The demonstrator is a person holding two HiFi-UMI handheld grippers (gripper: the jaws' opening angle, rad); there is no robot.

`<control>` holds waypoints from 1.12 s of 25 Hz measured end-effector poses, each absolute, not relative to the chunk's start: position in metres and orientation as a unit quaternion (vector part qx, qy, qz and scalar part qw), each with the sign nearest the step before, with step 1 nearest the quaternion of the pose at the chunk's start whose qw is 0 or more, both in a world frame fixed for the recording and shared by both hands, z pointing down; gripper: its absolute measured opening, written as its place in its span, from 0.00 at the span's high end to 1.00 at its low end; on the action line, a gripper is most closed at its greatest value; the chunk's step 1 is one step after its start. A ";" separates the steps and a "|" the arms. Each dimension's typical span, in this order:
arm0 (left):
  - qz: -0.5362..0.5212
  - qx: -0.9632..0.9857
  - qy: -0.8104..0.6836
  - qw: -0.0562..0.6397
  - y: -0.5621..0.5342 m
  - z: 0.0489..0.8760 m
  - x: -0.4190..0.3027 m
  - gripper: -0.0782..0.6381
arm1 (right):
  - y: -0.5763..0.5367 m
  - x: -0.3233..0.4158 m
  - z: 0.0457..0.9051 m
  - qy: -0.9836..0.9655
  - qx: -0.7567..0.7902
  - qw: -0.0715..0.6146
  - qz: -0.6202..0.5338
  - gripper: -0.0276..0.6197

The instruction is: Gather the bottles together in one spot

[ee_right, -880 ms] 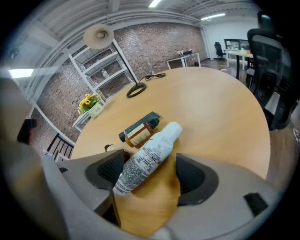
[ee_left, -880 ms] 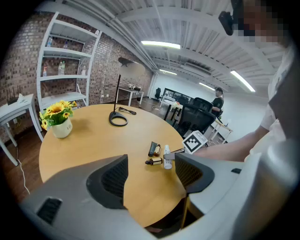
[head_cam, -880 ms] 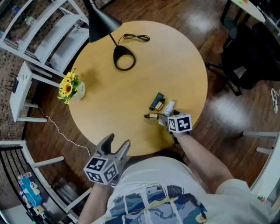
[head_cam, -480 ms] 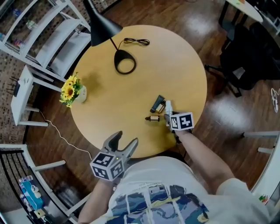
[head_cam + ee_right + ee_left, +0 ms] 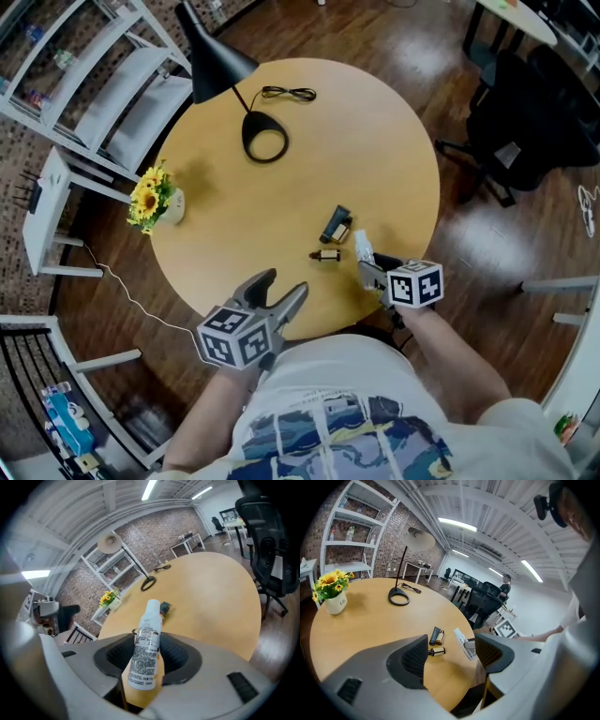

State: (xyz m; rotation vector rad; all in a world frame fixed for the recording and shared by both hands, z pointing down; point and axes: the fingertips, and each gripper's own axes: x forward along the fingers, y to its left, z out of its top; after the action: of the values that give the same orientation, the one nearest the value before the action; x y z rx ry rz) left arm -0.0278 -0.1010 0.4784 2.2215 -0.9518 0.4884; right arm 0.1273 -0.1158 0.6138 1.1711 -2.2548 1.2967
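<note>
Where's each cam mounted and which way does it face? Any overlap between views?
Head view: on the person's head, facing steeply down at the round wooden table; shows forearms, shirt, left gripper, right gripper.
Left gripper view: rides the left gripper, faces along its open, empty jaws across the table to the black ring-shaped lamp base; own jaws show.
Right gripper view: rides the right gripper, faces along jaws shut on the white plastic bottle; own jaws show.
Shared: all three show bottle, lamp base, table.
</note>
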 end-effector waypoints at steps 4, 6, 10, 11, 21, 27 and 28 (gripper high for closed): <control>0.147 0.852 -0.326 0.383 -0.115 0.474 -0.001 0.48 | -0.108 0.096 0.546 -0.839 0.352 0.093 0.403 0.66; 0.108 0.845 -0.297 0.430 -0.124 0.469 0.015 0.48 | -0.104 0.080 0.515 -0.865 0.326 0.074 0.373 0.66; 0.051 0.835 -0.257 0.485 -0.143 0.451 0.030 0.48 | -0.098 0.052 0.474 -0.900 0.294 0.063 0.315 0.66; 0.051 0.835 -0.256 0.483 -0.147 0.450 0.030 0.48 | -0.097 0.048 0.470 -0.906 0.290 0.066 0.301 0.66; 0.130 0.876 -0.252 0.391 -0.154 0.444 0.032 0.73 | -0.106 0.042 0.477 -0.923 0.288 0.119 0.226 0.67; 0.177 0.889 -0.338 0.252 -0.207 0.440 0.000 0.73 | -0.115 0.054 0.488 -0.919 0.297 0.160 0.203 0.48; 0.179 0.886 -0.358 0.235 -0.220 0.442 -0.009 0.73 | -0.115 0.057 0.489 -0.918 0.296 0.161 0.208 0.48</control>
State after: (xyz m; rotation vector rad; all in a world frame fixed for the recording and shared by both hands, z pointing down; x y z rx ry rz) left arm -0.0087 -0.2202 0.4424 2.4298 -0.9817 0.4914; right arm 0.0566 -0.1152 0.4886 0.8468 -2.6221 0.5946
